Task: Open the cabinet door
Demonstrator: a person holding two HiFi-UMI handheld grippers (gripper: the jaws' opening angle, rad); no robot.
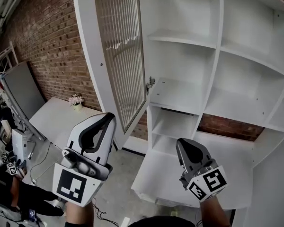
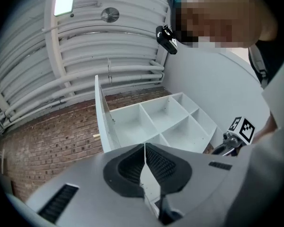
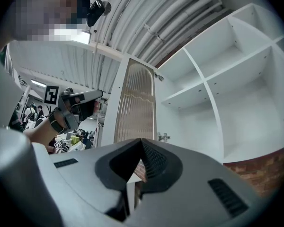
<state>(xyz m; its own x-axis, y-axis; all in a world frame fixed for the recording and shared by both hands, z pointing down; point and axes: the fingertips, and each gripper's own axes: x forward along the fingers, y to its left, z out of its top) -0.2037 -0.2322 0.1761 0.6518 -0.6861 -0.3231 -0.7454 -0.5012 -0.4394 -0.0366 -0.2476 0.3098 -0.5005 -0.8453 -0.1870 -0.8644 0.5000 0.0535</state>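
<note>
Head view shows the cabinet door (image 1: 118, 56) standing wide open, upright, above and ahead of the left gripper (image 1: 105, 118), which is nearer than the right gripper (image 1: 183, 144); both have jaws pressed together, holding nothing.

The left gripper (image 1: 105, 119) is held up at the lower left of the head view and tilted to the right. Its jaws are pressed together with nothing between them. The right gripper (image 1: 185, 144) is held lower and well apart from it, with jaws likewise closed and empty. Only short stretches of the left forearm (image 1: 79, 215) and right forearm (image 1: 218, 213) are seen.
</note>
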